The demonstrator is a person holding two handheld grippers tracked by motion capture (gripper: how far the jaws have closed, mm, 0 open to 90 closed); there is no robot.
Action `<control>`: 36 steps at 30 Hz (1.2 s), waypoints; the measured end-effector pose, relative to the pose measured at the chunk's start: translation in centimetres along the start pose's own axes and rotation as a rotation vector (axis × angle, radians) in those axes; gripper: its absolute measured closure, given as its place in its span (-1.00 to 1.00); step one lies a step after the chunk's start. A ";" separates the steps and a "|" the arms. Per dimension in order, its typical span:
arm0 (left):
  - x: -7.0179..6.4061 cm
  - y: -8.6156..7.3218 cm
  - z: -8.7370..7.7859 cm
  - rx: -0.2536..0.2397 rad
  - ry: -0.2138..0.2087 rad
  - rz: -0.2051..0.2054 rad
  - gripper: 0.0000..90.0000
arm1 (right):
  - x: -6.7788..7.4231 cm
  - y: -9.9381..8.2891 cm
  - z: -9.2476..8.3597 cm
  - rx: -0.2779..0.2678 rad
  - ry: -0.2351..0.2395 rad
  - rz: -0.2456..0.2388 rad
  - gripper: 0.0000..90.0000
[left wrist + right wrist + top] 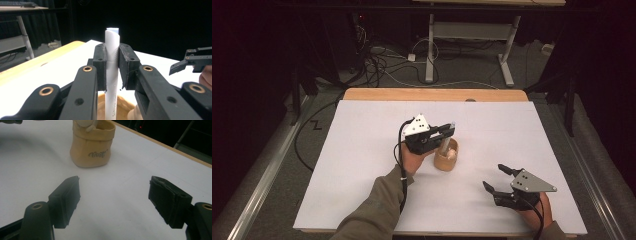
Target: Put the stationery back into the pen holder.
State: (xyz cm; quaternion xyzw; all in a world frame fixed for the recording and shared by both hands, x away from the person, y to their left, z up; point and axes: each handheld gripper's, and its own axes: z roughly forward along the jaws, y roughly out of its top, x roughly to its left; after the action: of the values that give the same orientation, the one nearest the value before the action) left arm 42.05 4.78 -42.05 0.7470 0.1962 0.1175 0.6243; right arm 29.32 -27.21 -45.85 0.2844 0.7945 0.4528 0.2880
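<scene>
Item: white pen (111, 72), upright, clamped in left tongs (111, 66) over tan pouch (446, 156). Right tongs (113, 201) wide, empty, near pouch. Rec: lower straight, release once inside.

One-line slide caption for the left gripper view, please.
Left tongs shut on an upright white pen above a tan pouch.

Tan pouch (92, 145) bears a script logo, illegible; marker (111, 75) print unreadable.
</scene>
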 end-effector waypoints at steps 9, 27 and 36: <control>0.4 -0.6 -0.2 0.010 0.012 -0.016 0.65 | 0.0 0.0 0.1 0.001 0.002 -0.007 -0.43; -0.1 0.1 -0.3 0.042 0.051 0.064 0.53 | 0.1 0.0 0.1 0.001 0.003 -0.008 -0.43; -0.6 0.9 -0.7 0.059 0.078 0.128 0.43 | 0.1 0.0 0.0 0.000 0.005 -0.009 -0.43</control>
State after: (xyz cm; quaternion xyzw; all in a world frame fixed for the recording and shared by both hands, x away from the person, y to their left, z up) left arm 41.38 5.01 -41.04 0.7708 0.1753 0.1804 0.5853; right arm 29.26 -27.10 -45.87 0.2799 0.7964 0.4521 0.2880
